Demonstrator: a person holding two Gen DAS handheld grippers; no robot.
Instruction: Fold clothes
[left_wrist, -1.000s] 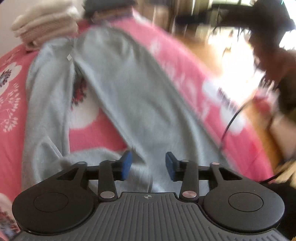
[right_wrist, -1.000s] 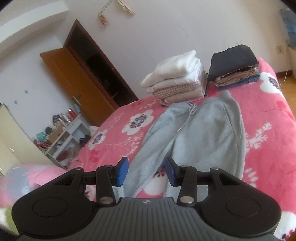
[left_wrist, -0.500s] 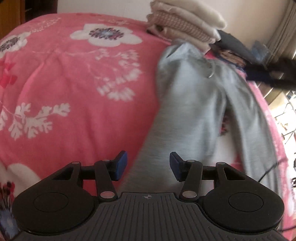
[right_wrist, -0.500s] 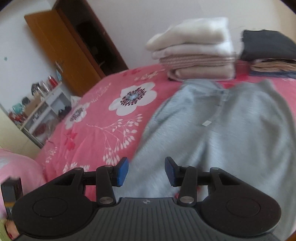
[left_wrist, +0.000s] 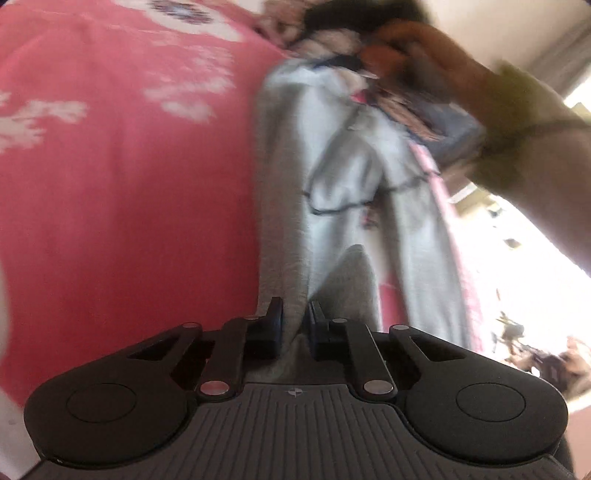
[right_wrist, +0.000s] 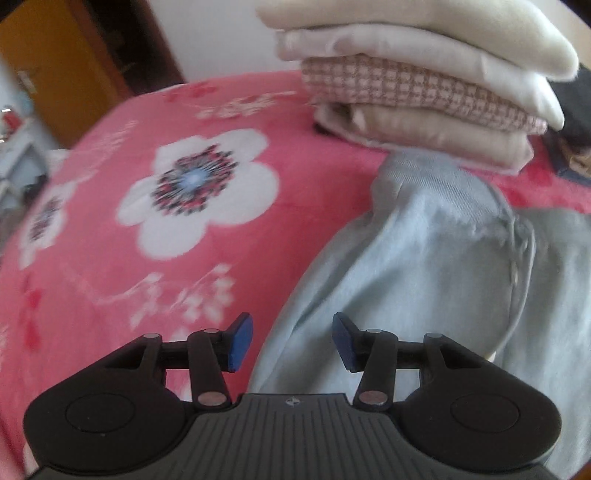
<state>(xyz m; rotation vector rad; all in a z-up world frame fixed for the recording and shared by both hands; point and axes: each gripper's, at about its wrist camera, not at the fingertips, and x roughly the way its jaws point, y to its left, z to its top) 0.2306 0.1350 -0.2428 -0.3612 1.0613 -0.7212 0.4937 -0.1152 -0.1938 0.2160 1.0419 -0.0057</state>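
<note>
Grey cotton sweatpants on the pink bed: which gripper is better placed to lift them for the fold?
Left. The left gripper is already shut on the leg end of the grey cotton sweatpants; the right gripper hovers open near the waistband, holding nothing.

Folded stack blocks ahead; pink blanket lies open leftward.

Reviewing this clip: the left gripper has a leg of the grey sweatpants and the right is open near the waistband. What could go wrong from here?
1. The left gripper pinches only a narrow fold of the grey sweatpants; a pull may slip it free.
2. The right gripper is open over the waistband area, beside the stack of folded clothes; a sweep there might topple it.
3. The sweatpants lie bunched on the pink floral blanket, so the fold may trap creases.
</note>
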